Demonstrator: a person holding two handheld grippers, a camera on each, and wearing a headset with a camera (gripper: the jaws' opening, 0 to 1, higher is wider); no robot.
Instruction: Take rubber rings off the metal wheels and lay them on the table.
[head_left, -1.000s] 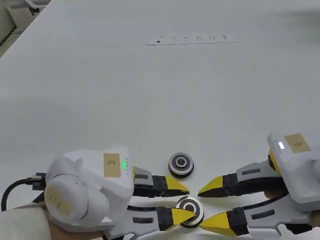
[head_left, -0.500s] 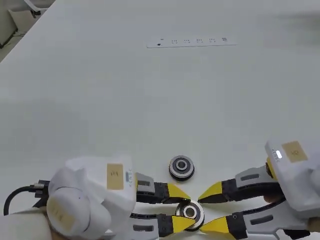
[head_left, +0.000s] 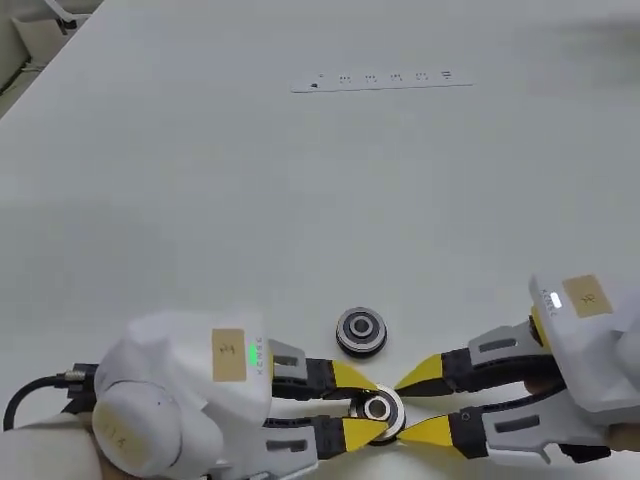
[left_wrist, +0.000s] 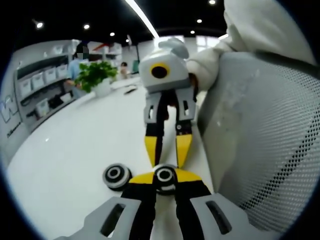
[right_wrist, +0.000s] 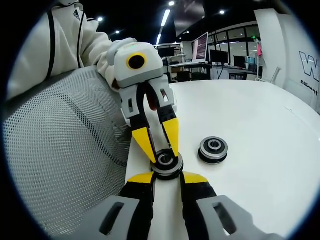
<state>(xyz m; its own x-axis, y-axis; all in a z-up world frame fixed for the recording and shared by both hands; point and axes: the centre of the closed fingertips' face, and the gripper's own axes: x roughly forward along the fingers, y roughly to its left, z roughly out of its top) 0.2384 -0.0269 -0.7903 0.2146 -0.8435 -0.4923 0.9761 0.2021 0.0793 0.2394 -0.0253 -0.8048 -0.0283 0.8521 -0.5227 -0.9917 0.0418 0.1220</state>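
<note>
1. Two wheels lie on the tabletop (head_left: 200, 200): the near wheel (head_left: 378, 408) sits between the gripper tips, and the far wheel (head_left: 361, 330) is just beyond it.
2. The left hand-held gripper (head_left: 376, 403) and the right hand-held gripper (head_left: 402, 410) both look clamped on the near wheel, from opposite sides.
3. The metal is probably heavy and stiff. Its rubber ring (right_wrist: 167, 175) is likely soft and stretchy, so one gripper should hold the wheel firmly while the other pinches the ring at the rim.
</note>
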